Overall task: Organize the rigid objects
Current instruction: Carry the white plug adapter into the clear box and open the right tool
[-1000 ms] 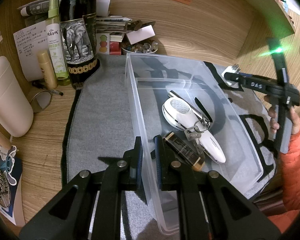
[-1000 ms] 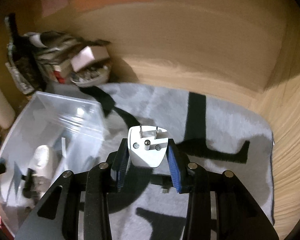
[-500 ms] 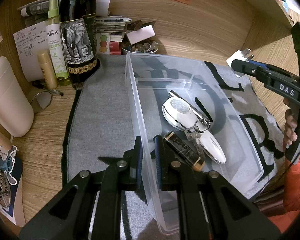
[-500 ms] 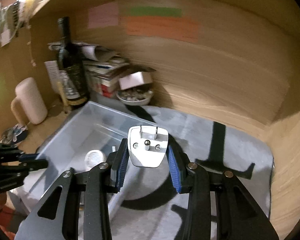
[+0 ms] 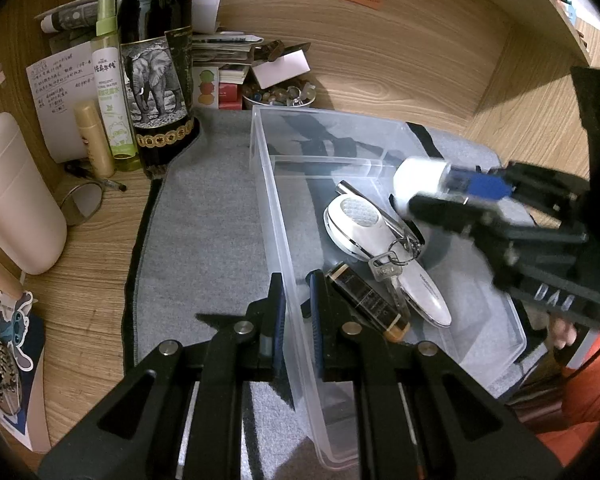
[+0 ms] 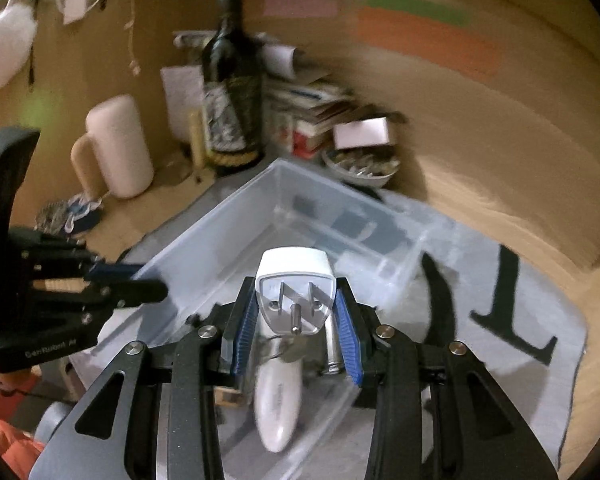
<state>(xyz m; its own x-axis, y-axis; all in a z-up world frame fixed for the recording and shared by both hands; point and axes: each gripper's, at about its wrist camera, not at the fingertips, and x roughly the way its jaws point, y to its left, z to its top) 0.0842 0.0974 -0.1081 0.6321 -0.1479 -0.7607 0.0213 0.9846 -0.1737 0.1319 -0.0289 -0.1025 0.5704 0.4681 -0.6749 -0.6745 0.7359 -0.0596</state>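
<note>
White plug adapter (image 6: 296,284), three metal prongs, seemingly glossy.

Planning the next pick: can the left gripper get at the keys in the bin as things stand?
Probably not: the left gripper is clamped on the bin wall, and the right gripper, holding the plug, hovers above the keys.

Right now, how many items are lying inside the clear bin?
3: a white handheld device mid-bin, keys on top of it, a black-and-gold tube beside it. The plug hangs above in the right gripper. Others may be hidden.
</note>
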